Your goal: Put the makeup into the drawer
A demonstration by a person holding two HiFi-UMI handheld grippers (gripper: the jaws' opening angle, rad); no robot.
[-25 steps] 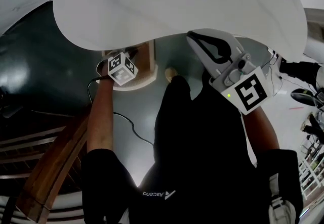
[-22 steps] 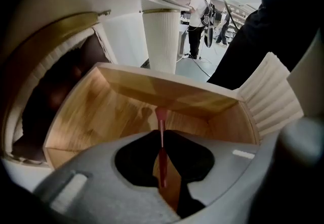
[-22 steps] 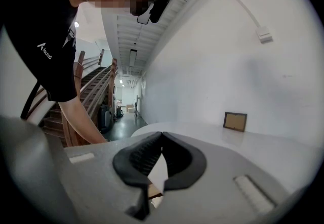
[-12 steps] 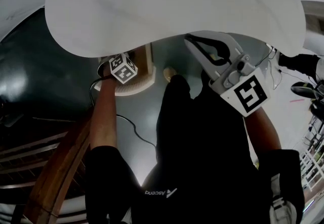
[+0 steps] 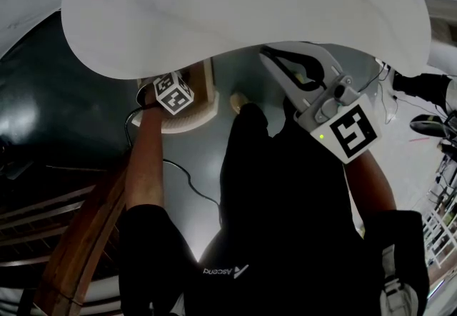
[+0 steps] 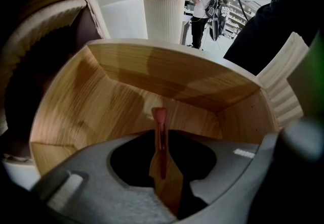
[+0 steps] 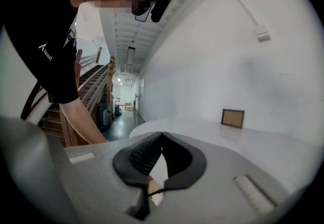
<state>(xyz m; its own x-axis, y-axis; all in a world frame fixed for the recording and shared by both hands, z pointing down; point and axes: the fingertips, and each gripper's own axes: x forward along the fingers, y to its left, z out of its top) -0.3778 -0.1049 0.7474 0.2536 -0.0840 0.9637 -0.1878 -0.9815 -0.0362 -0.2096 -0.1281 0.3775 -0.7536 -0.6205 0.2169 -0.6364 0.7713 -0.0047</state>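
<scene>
- Now, the jaws of the left gripper (image 6: 163, 167) have just been opened inside the wooden drawer (image 6: 116, 91); they are parted and nothing is gripped.
- The slim pink-red makeup stick (image 6: 160, 117) is released; it is seen between the parted jaws, with its far end on the drawer floor.
- The right gripper (image 7: 161, 137) is kept clenched and empty by the white table (image 5: 235, 1), placed as in the earlier frames.

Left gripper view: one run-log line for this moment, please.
left gripper: jaws just opening, red makeup stick between | inside drawer | right gripper: shut
</scene>
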